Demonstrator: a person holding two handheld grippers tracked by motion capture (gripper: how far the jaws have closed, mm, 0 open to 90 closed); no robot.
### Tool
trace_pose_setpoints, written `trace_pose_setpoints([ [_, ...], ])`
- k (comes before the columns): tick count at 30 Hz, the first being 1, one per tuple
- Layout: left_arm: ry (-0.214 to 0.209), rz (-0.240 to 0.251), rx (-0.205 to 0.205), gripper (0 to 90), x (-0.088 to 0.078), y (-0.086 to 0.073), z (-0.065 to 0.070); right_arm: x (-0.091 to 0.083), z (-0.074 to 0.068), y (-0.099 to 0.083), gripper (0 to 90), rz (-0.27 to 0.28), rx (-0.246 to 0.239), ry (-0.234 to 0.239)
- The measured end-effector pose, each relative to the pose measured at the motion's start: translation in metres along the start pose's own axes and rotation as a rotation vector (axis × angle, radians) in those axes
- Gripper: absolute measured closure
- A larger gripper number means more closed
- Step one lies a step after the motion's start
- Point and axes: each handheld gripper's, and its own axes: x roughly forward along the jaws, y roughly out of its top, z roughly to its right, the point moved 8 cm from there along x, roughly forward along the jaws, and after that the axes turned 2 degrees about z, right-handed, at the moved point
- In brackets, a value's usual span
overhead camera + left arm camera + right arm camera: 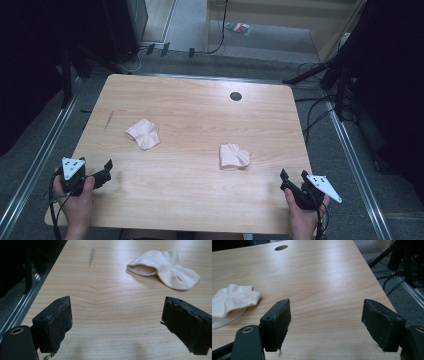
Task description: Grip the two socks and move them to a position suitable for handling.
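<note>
Two pale pink-white socks lie on the wooden table (190, 115). One sock (143, 133) (165, 268) rests left of centre; the other sock (233, 156) (232, 302) lies crumpled right of centre. My left gripper (105, 170) (125, 327) sits near the front left corner, open, with bare wood between its jaws and the left sock farther ahead to its right. Near the front right corner my right gripper (293, 177) (327, 327) is also open and holds nothing; the right sock lies off to its left.
A small dark round hole (235, 96) (281, 247) sits in the tabletop near the far edge. A faint grey streak (108, 120) (91, 257) marks the wood at the left. Cables and dark stands crowd the floor around the table (320, 105).
</note>
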Motion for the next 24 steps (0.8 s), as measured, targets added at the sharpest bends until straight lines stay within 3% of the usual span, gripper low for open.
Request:
trace_pose_setpoints([
  [3, 0.03, 0.027, -0.044, 13.8, -0.002, 0.001, -0.005, -0.001, -0.006, 0.005, 26.6, 0.006, -0.017, -0.008],
  [8, 0.053, 0.009, -0.085, 13.8, 0.001, 0.001, -0.01, 0.001, -0.017, 0.018, 27.7, -0.001, 0.003, -0.001],
  [12, 0.058, 0.004, -0.064, 13.8, 0.001, 0.001, -0.009, 0.007, -0.029, 0.035, 29.4, -0.008, -0.006, -0.016],
  [16, 0.065, 0.004, -0.057, 13.8, 0.001, 0.001, -0.008, 0.018, -0.046, 0.05, 30.0, 0.015, 0.013, 0.006],
  [20, 0.061, -0.012, -0.049, 13.8, 0.003, 0.0, -0.007, 0.027, -0.057, 0.051, 30.6, 0.02, -0.008, 0.02],
  [21, 0.062, -0.015, -0.045, 13.8, 0.004, 0.0, -0.007, 0.037, -0.064, 0.046, 31.0, 0.007, -0.031, 0.027],
  [24, 0.072, -0.029, -0.022, 13.9, 0.006, 0.001, -0.006, 0.044, -0.072, 0.041, 30.9, -0.028, -0.03, 0.056],
])
